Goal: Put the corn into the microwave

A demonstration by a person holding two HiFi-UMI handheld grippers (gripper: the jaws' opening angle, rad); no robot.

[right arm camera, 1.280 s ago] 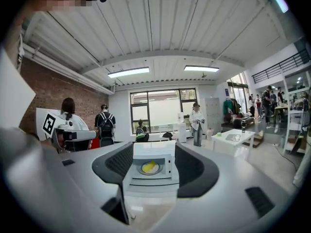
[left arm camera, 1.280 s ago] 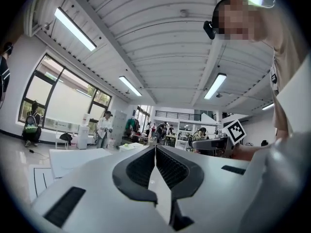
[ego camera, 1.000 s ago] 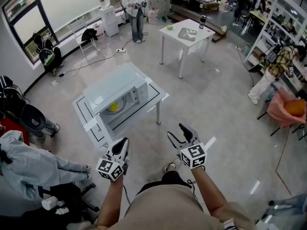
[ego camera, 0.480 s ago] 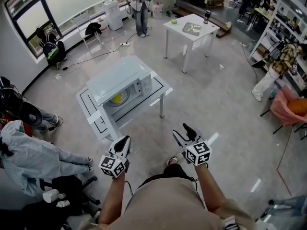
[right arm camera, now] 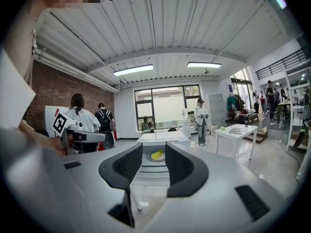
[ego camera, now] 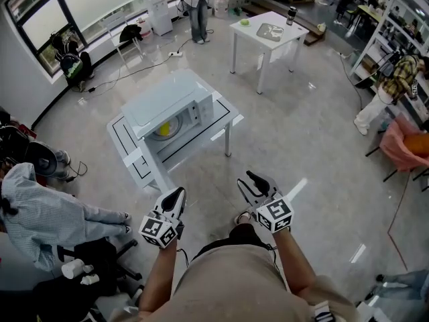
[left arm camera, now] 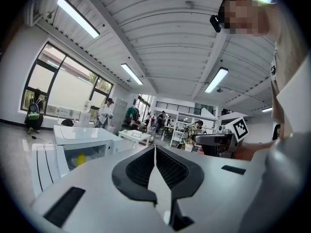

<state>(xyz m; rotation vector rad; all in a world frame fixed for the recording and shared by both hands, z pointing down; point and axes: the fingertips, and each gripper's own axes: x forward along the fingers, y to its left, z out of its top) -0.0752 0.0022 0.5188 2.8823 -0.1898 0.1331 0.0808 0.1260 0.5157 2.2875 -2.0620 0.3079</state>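
The left claw (ego camera: 175, 194), pinched shut and empty, and the right claw (ego camera: 253, 180), just closing halfway on nothing, hang far from the microwave (ego camera: 171, 113), so its door (ego camera: 132, 161) may stay open on the corn (ego camera: 163, 130).

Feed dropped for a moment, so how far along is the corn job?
Done: the corn lies inside the microwave. In hand: nothing; the left gripper is shut and empty, the right gripper has just been closing its jaws on nothing, both held back from the microwave. Left: the microwave door stands open, so closing it may remain.
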